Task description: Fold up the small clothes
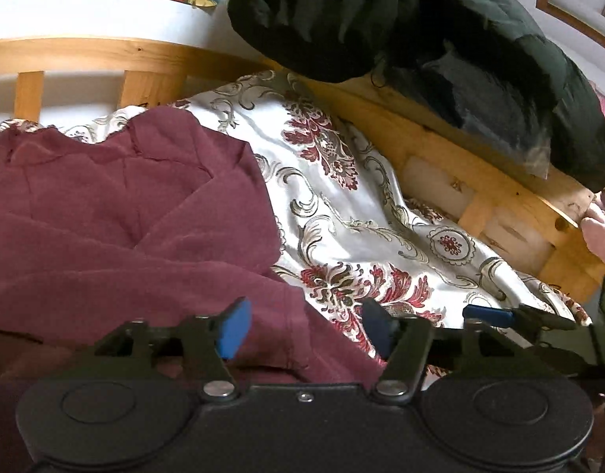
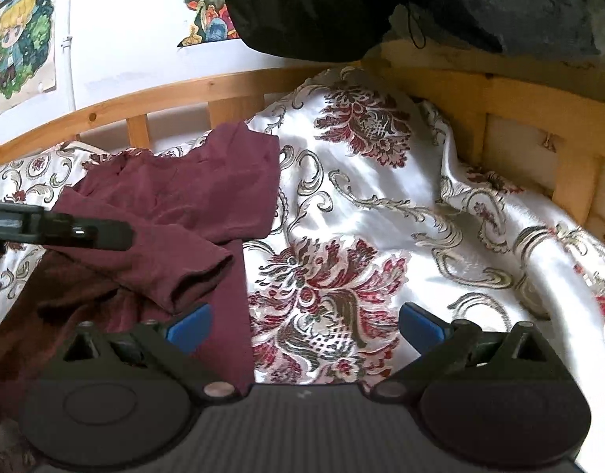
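Maroon knit sweater (image 2: 172,213) spread on floral satin bedspread (image 2: 361,205), sleeve folded across at 9 o'clock | left claw (image 1: 306,329), right claw (image 2: 304,327) both spread wide, nothing held | hem edge best pinched squarely, lifted evenly.

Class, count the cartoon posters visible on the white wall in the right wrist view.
2: one poster at far left, one poster mid-wall, partly hidden behind the black bundle. Others may be hidden.
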{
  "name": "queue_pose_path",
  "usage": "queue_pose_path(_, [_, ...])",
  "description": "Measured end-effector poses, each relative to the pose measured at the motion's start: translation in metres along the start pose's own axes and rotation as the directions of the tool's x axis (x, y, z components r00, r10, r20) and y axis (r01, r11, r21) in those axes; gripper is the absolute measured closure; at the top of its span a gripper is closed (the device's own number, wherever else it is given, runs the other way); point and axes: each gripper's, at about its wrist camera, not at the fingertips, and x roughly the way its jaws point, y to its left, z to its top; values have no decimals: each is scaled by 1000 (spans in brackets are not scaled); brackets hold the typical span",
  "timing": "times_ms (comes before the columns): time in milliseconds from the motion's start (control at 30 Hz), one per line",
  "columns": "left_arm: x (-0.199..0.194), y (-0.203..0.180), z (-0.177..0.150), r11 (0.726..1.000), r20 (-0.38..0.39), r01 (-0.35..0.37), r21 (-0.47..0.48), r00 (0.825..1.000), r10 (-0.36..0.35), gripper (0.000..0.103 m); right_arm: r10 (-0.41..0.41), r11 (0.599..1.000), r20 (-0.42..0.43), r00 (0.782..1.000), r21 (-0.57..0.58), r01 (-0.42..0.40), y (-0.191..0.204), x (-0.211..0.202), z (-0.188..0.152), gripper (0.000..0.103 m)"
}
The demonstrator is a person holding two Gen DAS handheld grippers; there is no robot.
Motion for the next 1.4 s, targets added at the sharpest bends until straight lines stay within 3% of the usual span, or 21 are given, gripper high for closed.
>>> queue_pose_path(100, [-19, 9, 2, 999, -3, -43, -11, 999, 43, 24, 17, 1000, -18, 1000, 20, -17, 6, 7, 1, 0])
queue_pose_path(233, [-48, 36, 6, 983, -34, -181, -23, 983, 180, 21, 52, 999, -29, 998, 15, -52, 22, 16, 3, 0])
queue_pose_path(400, [-82, 86, -2, 933, -70, -357, -38, 933, 354, 17, 100, 994, -42, 994, -39, -101, 43, 20, 2, 0])
queue_pose_path(500, [-95, 118, -8, 896, -50, -435, -89, 900, 433, 17, 103, 992, -57, 993, -67, -107, 49, 19, -2, 0])
queue_pose_path(600, [-100, 154, -9, 865, 9, -462, -193, 881, 473, 8, 87, 994, -90, 992, -59, -92, 49, 18, -8, 0])
queue_pose_path(700, [-94, 189, 0, 841, 13, -458, -288, 876, 482, 8, 79, 995, -129, 989, -52, -86, 48, 14, -14, 0])
queue_pose_path(767, [-87, 204, 4, 836, 21, -448, -316, 878, 479, 16, 69, 994, -145, 987, -71, -80, 49, 11, -17, 0])
queue_pose_path(867, [-78, 230, 0, 801, -25, -441, -405, 881, 473, 54, 49, 995, -166, 985, -81, -63, 47, 9, -23, 0])
queue_pose_path(933, [-75, 240, -8, 794, -16, -373, -481, 909, 417, 68, 38, 997, -185, 982, -54, -48, 44, 12, -25, 0])
queue_pose_path(1000, [-76, 237, -10, 812, 9, -346, -471, 918, 396, 90, 31, 999, -206, 978, -30, -38, 43, 17, -26, 0])
queue_pose_path(1033, [-77, 234, -9, 824, 15, -344, -451, 920, 392, 91, 30, 999, -210, 977, -29, -37, 43, 19, -26, 0])
queue_pose_path(1067, [-80, 229, -6, 819, 19, -360, -446, 912, 411, 92, 30, 999, -211, 977, -34, -38, 44, 21, -25, 0])
queue_pose_path(1167, [-89, 219, -3, 766, 3, -424, -484, 874, 485, 92, 31, 997, -206, 978, -59, -44, 50, 24, -24, 0])
queue_pose_path(1267, [-85, 213, -2, 757, -23, -488, -435, 846, 532, 92, 38, 997, -210, 977, -51, -50, 52, 27, -25, 0])
queue_pose_path(1400, [-84, 223, -5, 740, -45, -462, -488, 861, 507, 84, 40, 997, -217, 975, -50, -52, 52, 28, -29, 0])
